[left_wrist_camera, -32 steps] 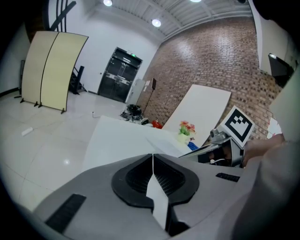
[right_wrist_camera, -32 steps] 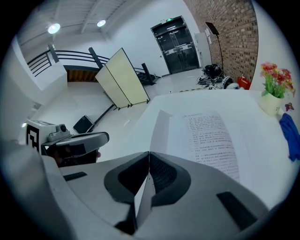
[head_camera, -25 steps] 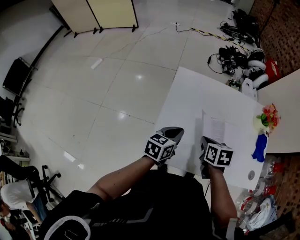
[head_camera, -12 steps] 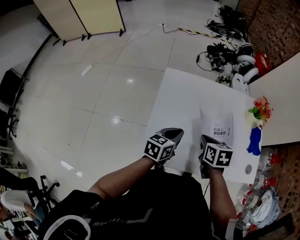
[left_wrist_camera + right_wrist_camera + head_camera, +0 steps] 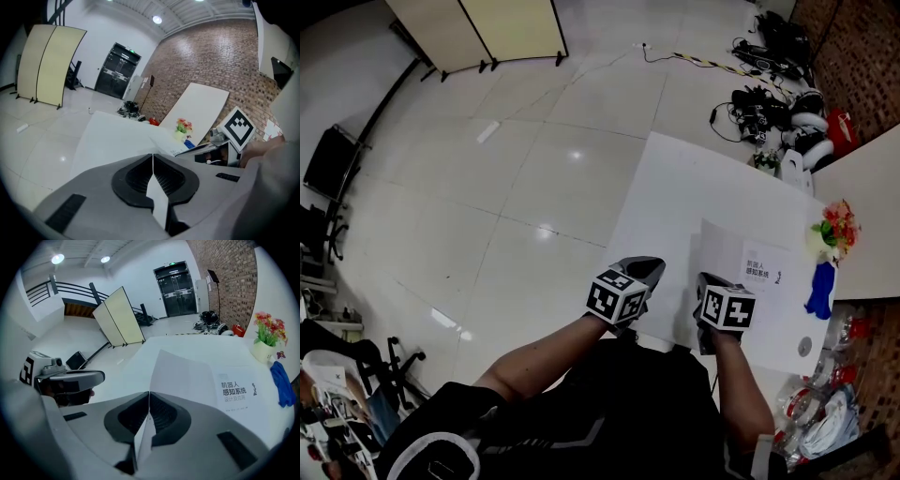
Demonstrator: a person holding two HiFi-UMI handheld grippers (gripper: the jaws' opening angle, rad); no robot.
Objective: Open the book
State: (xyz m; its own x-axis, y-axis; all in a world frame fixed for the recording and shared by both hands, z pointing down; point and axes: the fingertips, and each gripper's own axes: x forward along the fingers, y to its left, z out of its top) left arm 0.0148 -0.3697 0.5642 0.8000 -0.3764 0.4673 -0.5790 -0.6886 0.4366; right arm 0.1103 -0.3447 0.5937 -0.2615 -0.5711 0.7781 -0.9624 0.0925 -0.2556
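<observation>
Closed Jaws, Nothing Held

The left gripper (image 5: pixel 152 157) and the right gripper (image 5: pixel 149 393) had their jaws pressed together with nothing in them. The book (image 5: pixel 750 267) lay print side up on the white table (image 5: pixel 675 192), near its front edge, just past the right gripper.
</observation>
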